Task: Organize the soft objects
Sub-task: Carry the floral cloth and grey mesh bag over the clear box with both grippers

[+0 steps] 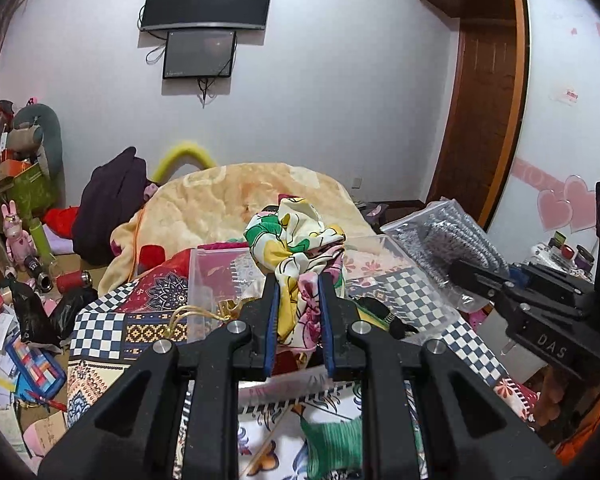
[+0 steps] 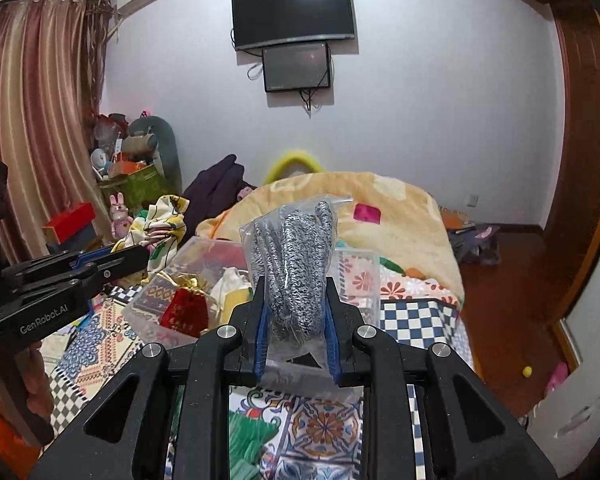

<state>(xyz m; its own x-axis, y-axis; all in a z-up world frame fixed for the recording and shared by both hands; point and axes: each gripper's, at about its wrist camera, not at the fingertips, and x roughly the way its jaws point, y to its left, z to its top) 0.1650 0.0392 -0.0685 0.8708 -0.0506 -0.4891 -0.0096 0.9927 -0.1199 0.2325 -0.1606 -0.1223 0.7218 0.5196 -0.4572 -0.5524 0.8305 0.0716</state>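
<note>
Left gripper: jaws clamped on a bunched floral satin cloth, held raised above the clear plastic storage box.
Right gripper: jaws clamped on a clear plastic bag of grey-and-white knitted fabric, above the patchwork-patterned bedspread.

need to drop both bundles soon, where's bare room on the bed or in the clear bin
The left gripper holds the floral cloth, the right gripper the bagged grey knit. Freest: the checkered quilt right of the clear bin, and the bin's right end. Its left end is crowded by the red pouch. The floor is cluttered.
</note>
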